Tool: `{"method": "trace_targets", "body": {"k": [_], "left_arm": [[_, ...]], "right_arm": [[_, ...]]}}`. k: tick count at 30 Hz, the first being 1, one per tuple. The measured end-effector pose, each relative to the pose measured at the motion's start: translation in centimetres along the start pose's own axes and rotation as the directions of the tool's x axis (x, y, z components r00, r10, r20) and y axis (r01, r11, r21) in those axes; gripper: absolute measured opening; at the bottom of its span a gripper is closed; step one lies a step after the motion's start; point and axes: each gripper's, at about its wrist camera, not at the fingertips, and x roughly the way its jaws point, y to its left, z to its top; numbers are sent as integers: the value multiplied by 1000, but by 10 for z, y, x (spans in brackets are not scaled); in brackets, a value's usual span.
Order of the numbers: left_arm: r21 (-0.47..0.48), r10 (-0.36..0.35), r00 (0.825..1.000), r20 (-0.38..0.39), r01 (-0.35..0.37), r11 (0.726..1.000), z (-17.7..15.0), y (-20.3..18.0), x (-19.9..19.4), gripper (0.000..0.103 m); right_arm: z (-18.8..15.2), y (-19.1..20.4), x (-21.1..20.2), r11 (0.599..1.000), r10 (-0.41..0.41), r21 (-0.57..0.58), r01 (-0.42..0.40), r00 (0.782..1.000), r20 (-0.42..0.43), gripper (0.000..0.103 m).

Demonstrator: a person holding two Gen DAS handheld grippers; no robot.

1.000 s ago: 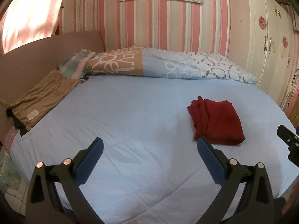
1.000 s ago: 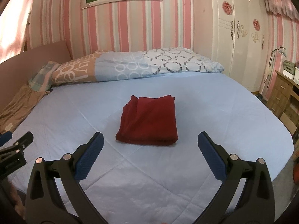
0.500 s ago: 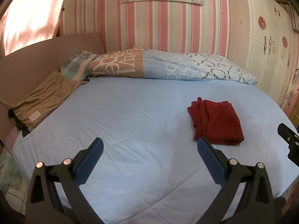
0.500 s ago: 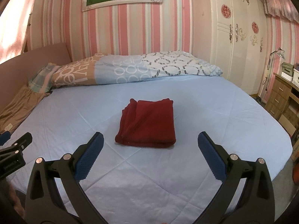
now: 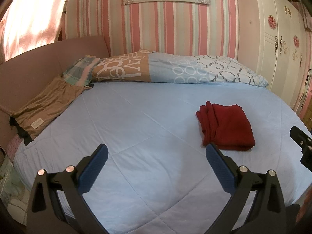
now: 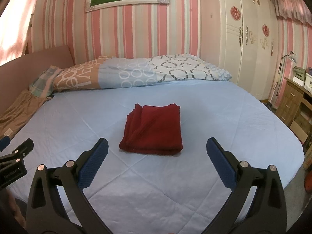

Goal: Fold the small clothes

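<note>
My left tool (image 5: 156, 156) and right tool (image 6: 157, 152) are both wide open and hold nothing. The folded dark red cloth (image 6: 153, 129) lies flat on the pale blue bed cover (image 6: 224, 117), near my right tool. If I bump it, the folds could slip apart. A brown garment (image 5: 46, 105) lies far left by the patterned pillow (image 5: 175, 70). Nothing blocks me.

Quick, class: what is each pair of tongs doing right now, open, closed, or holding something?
Left tongs: open, holding nothing, above the bed.
Right tongs: open, holding nothing; the folded red cloth lies on the bed beyond them.
</note>
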Motion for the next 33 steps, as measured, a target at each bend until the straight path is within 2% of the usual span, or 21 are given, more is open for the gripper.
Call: {"method": "trace_targets", "body": {"k": [33], "left_arm": [[11, -7, 1000, 1, 7, 1000, 1, 5, -3, 101]], "right_arm": [[3, 4, -2, 1000, -7, 2, 7, 1000, 6, 100]]}}
